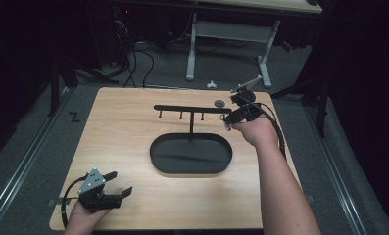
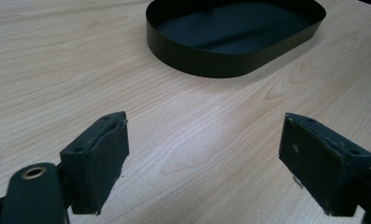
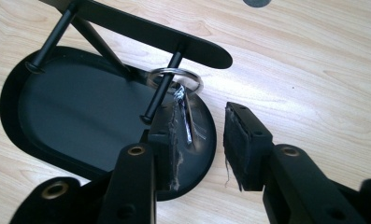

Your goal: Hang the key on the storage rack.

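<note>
A black stand carries a crossbar (image 1: 192, 108) with short pegs over an oval black tray (image 1: 155, 147). In the right gripper view a metal key ring (image 3: 176, 79) hangs on the peg (image 3: 162, 91) nearest the bar's right end, and its key (image 3: 185, 116) dangles over the tray (image 3: 80, 116). My right gripper (image 3: 204, 121) is just under that peg, its jaws a little apart; the key lies along the left pad and the other pad stands clear of it. My left gripper (image 1: 122, 182) rests open at the table's near left corner, nothing between its jaws (image 2: 204, 140).
A small dark disc (image 1: 220, 103) lies on the wooden table (image 1: 123, 127) behind the bar's right end. Beyond the table's far edge stand white desk legs (image 1: 192, 49), with cables on the floor. The tray's wall (image 2: 211, 63) is ahead of the left gripper.
</note>
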